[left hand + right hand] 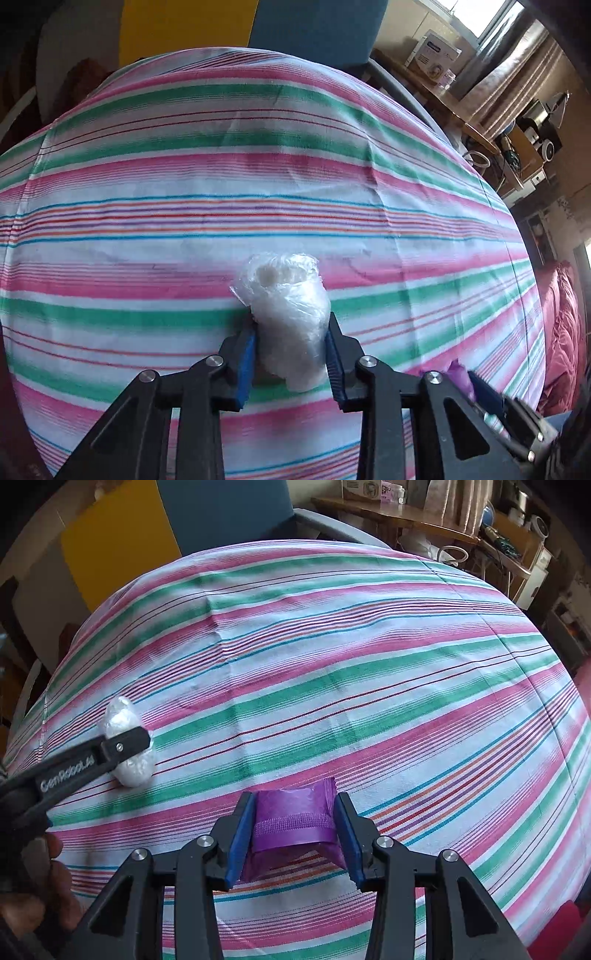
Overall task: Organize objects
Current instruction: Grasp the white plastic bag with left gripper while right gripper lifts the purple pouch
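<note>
We see our left gripper (291,350) with its fingers squeezed on a white crinkly bag (291,314) and our right gripper (293,834) with its fingers squeezed on a purple packet (291,819), both just above the stripy cloth (332,664) on the worktop.

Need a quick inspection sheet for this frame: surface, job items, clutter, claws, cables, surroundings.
Surface: pink, green and white striped cloth over the table, lightly creased.
Job's things: crumpled clear plastic bag bundle; purple plastic pouch with a zip strip.
Clutter: nothing seen on the cloth.
Claws: left claw shut on the bundle; right claw shut on the pouch.
Cables: tangled cords by the far desk.
Surroundings: wooden side table holding a white cardboard box; red bedding; blue and yellow panels.
</note>
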### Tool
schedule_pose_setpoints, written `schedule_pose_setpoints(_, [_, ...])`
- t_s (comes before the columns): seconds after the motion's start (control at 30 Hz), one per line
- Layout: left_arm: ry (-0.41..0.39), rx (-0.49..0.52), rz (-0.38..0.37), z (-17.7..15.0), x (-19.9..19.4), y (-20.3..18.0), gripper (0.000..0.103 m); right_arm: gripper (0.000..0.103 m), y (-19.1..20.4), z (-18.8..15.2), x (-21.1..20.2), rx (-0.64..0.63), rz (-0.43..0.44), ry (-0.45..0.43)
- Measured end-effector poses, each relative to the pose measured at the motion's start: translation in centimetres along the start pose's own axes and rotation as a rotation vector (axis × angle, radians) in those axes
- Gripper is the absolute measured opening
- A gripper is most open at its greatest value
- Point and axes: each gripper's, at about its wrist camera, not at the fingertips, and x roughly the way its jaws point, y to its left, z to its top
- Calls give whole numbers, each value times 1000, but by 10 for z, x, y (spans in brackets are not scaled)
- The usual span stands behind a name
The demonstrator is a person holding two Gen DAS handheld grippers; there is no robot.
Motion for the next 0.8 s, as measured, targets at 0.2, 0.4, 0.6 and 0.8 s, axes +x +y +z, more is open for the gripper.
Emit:
schedule_pose_setpoints(0.2, [-22, 144, 62, -72, -39, 18, 32, 46, -1, -2, 1, 3, 44, 3])
schedule_pose_setpoints(0.4, [-59, 202, 62, -142, -77, 31, 32, 49, -13, -4, 6, 79, 119, 24])
schedule_pose_setpoints(0.6, [-74, 214, 50, -179, -91, 42, 31, 49, -1, -6, 3, 31, 143, 19])
schedule_pose_setpoints(0.8, [-73, 234, 58, -178, -88, 39, 30, 43, 43, -24, -3, -179, 189, 17])
